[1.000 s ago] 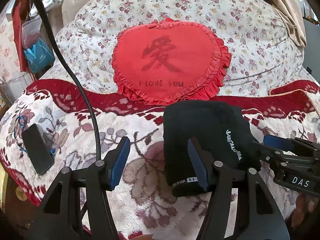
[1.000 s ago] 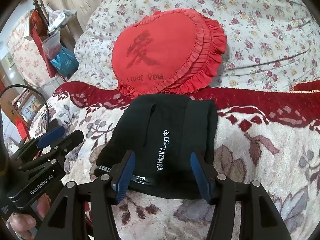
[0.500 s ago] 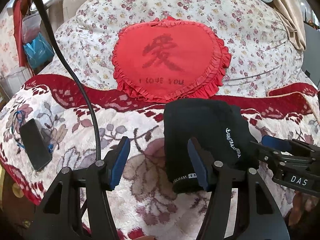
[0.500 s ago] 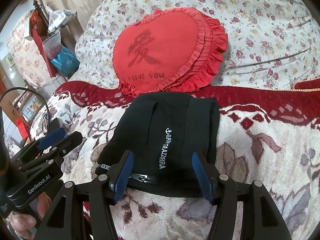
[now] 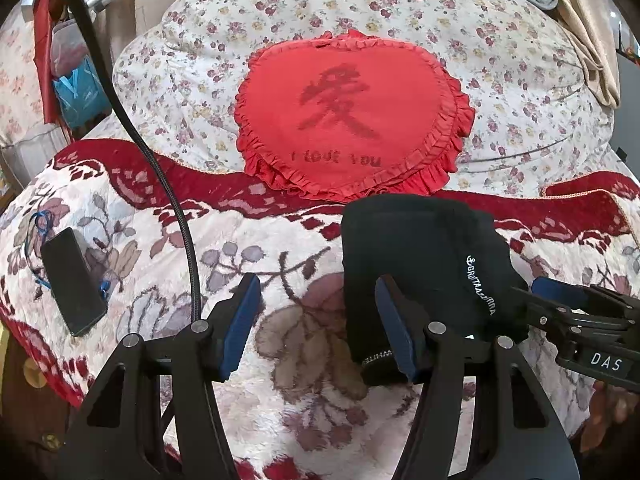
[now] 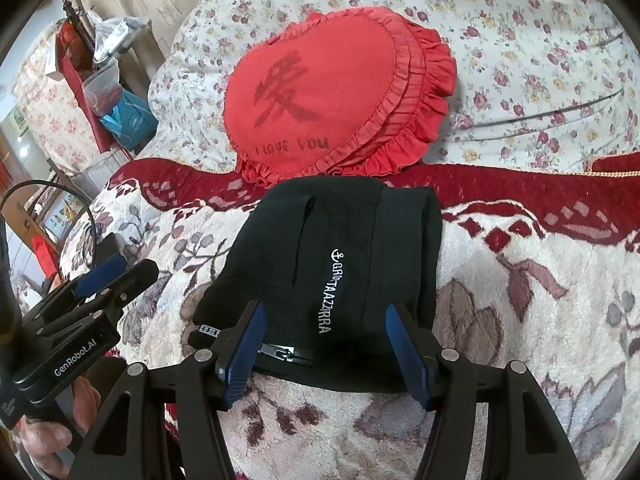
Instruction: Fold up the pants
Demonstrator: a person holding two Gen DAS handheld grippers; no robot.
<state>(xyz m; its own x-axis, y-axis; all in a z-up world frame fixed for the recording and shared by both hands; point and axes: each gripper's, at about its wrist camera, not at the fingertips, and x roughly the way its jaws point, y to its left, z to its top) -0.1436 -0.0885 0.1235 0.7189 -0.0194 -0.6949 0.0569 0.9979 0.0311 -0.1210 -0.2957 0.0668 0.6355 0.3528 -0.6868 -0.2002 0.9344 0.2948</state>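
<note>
Left gripper, black frame with blue finger pads: fingers spread wide, nothing between them but blanket; its right finger stands just over the left edge of the pants. It shows in the right wrist view at the left edge, a hand on its handle.

Right gripper, same build: fingers spread wide, holding nothing, poised over the near edge of the pants. In the left wrist view its blue-tipped end sits at the right edge of the pants.

Folded black fabric pants: a compact rectangular bundle lying flat on the blanket, between the two grippers and just in front of the heart cushion. White lettering runs along the top layer; a zipper pull and a small white-lettered tag show at the near edge. In the left wrist view the bundle lies right of centre.

Plush cream blanket with mauve floral pattern and dark red border: covers the bed under the pants.

Black rectangular phone: flat on the blanket, well to the left, with a blue cord beside it.

Black braided cable: arcs over the blanket at left.

Red heart-shaped ruffled cushion: bears a dark character and "I LOVE YOU"; leans on the quilt behind it.

White quilt with small red flowers: bulky mound at the far end.

Beige cloth: draped at far right.

Blue bag: far left, beside the bed.
</note>
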